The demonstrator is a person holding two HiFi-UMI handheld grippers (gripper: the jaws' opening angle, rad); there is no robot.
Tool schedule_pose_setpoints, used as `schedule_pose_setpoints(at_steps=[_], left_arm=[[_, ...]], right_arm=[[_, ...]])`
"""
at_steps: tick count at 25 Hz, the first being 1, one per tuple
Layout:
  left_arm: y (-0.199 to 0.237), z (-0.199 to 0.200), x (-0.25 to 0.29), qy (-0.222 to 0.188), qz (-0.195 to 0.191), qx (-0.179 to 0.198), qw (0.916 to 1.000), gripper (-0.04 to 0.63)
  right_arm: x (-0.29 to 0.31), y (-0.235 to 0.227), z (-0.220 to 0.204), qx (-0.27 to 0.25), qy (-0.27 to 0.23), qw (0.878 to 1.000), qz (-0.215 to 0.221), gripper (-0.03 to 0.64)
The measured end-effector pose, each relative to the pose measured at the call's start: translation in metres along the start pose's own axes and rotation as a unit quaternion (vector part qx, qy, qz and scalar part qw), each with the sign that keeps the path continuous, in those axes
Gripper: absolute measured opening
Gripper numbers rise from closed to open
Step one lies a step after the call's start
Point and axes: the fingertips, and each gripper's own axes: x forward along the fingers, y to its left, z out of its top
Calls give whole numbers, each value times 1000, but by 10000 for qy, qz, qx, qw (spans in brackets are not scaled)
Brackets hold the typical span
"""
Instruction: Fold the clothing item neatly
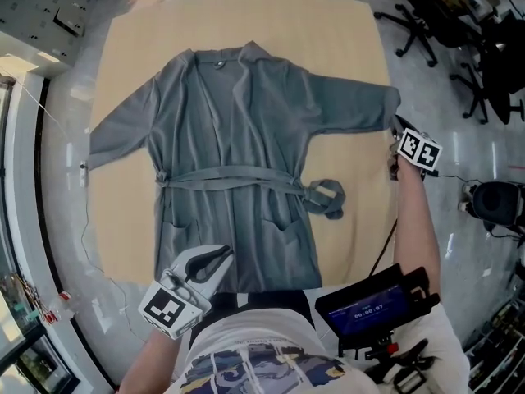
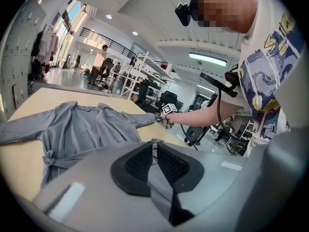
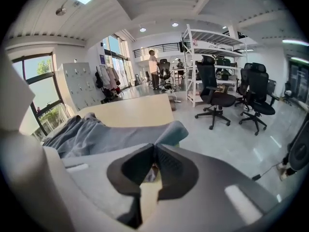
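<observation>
Head view: a grey soft-fabric robe with a tie belt lies flat and open-armed on the middle of the round tan wooden table, collar toward the table's far edge, hem at its near edge. The left gripper sits at the table's near edge, on the hem. The right gripper is at the table's right edge, at the cuff of the sleeve. Black office chairs stand on the floor beyond the table's right side.

Left gripper view: the left gripper has its black ribbed fingers drawn almost together, with a thin fold of grey cloth pinched between them. The robe spreads over the table, and the right gripper shows at the far sleeve (marker cube facing this way).

Right gripper view: the right gripper has its fingers closed on the sleeve end, which rises off the table
</observation>
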Motion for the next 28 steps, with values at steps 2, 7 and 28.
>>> schedule_pose_setpoints(at_steps=[2,7,28], left_arm=[[-1,-1,-3,-63,6,-12,10000,35],[0,-4,-19,-172,60,-13,9998,35],[16,-37,-114,-693,670,-325,9948,35]], right_arm=[[-2,16,12,-33,-114,9998,148,23],[-6,61,30,-94,-290,9985,457,23],[1,312,46,-544,-417,9794,1899,21]])
